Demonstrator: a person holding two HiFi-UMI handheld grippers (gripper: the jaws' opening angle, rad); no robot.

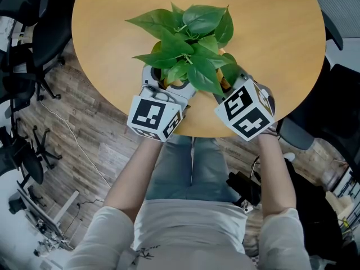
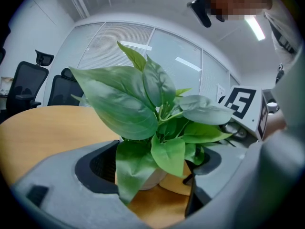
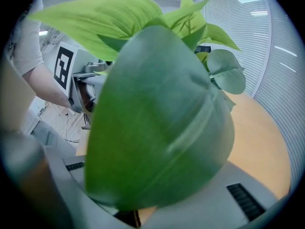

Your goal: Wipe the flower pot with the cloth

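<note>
A leafy green plant [image 1: 188,44] stands near the front edge of the round wooden table [image 1: 112,21]. Its white pot [image 2: 151,179] shows only in the left gripper view, under the leaves. My left gripper [image 1: 169,83] is open, its jaws wide on either side of the pot with bare table showing between pad and pot. A tan patch [image 2: 177,185] lies against the pot's right side; I cannot tell whether it is the cloth. My right gripper [image 1: 230,86] reaches in under the leaves from the right. One big leaf [image 3: 157,128] fills the right gripper view and hides its fingertips.
The table's front edge [image 1: 194,135] runs just under both marker cubes. Black office chairs [image 1: 34,49] stand on the wood floor to the left, and a dark chair [image 1: 332,111] to the right. Blinds [image 2: 119,46] cover the far window wall.
</note>
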